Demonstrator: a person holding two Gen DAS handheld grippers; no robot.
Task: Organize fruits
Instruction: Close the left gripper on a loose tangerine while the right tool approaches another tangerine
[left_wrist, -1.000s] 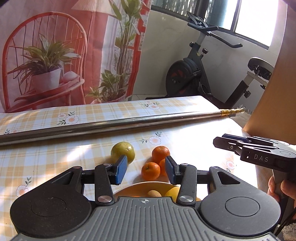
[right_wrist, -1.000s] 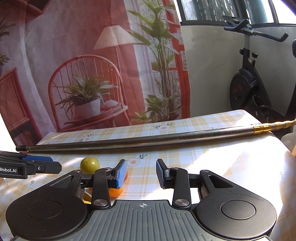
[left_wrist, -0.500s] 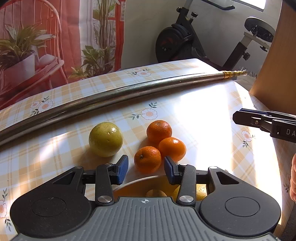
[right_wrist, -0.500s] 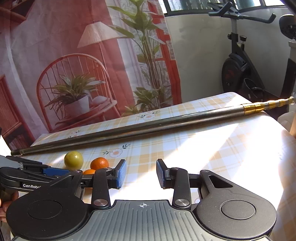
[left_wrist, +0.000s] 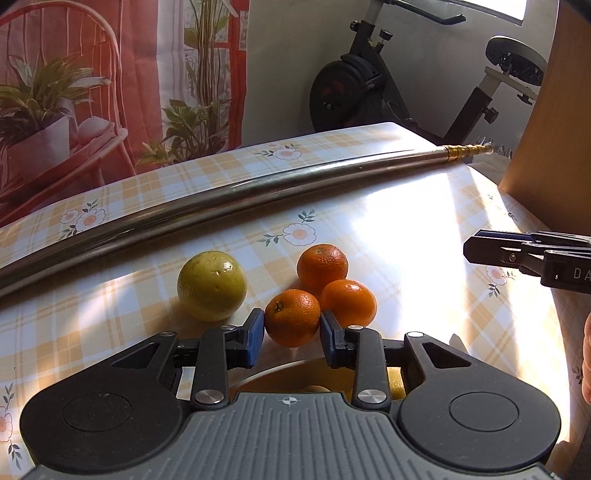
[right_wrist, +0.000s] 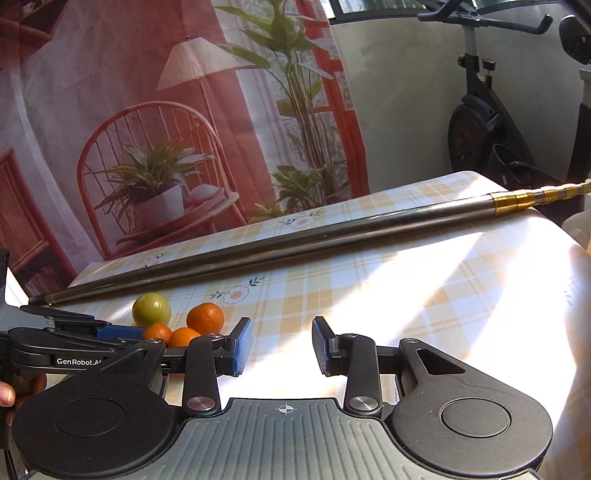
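Three oranges cluster on the checked tablecloth: a near one (left_wrist: 292, 321), one to its right (left_wrist: 349, 302) and a far one (left_wrist: 322, 264). A yellow-green round fruit (left_wrist: 211, 286) lies to their left. My left gripper (left_wrist: 291, 332) is open, its blue pads flanking the near orange without squeezing it. Under this gripper a yellow plate (left_wrist: 280, 373) shows, with pale fruit mostly hidden. My right gripper (right_wrist: 282, 345) is open over bare cloth, right of the fruits (right_wrist: 205, 317), and it holds nothing.
A long metal pole (left_wrist: 258, 188) with a brass end lies across the table behind the fruits. A wooden panel (left_wrist: 554, 147) stands at the right edge. An exercise bike (left_wrist: 369, 85) and a printed curtain (right_wrist: 147, 129) stand beyond the table. A hand grips each handle.
My left gripper has dipped and moved forward, so the near orange now sits between its pads. The right gripper has shifted slightly, bringing the fruits further into its view.
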